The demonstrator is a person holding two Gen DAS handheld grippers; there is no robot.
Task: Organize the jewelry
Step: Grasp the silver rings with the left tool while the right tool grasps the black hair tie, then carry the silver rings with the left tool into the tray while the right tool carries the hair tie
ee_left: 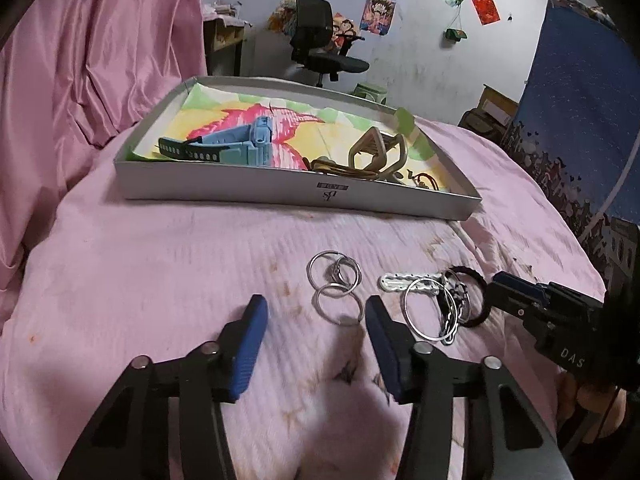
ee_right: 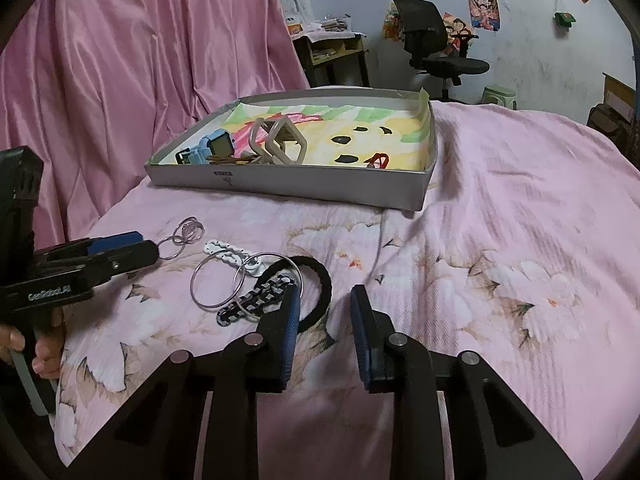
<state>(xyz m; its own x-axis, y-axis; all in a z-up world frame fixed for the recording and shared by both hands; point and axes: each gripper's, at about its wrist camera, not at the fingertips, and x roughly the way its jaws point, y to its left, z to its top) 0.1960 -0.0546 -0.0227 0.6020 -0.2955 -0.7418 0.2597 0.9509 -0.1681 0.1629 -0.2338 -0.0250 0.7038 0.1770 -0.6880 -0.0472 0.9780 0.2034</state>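
Blue-padded, my left gripper (ee_left: 316, 312) stands part open and empty at lower centre, the linked key rings (ee_left: 334, 286) lying on the pink bedspread (ee_left: 160, 280) between and just beyond its tips. My right gripper (ee_right: 324, 300) is narrower, also empty, its left pad resting over the black hair tie (ee_right: 320, 280). Risk: thin rings may slip flat from the pads, or the tie may drag the tangled bangles (ee_right: 224, 280) short of the box (ee_right: 280, 186) at upper centre.

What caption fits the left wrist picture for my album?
Left gripper open over linked silver rings on a pink bedspread, jewelry tray beyond.
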